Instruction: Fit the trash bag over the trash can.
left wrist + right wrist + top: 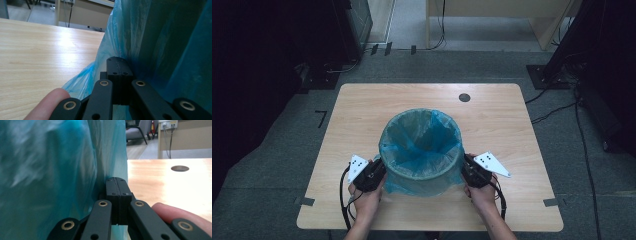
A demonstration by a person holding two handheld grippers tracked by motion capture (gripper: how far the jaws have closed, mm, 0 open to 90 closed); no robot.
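Nearest, left gripper [379,170] and right gripper [467,169] clamped fully together, each pressed against the blue bag [404,186] draped over the bin's sides. Between them, near the table's [362,105] middle, the lined bin [421,150] standing upright.

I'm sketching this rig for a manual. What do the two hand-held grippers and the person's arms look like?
Each gripper, left gripper and right gripper, is black, with flat linkage bars joined by brass-ringed pivots and square ribbed fingertips. Each carries a white three-cornered plate with black dots and trails a black cable. The forearms are bare, with no sleeves or gloves.
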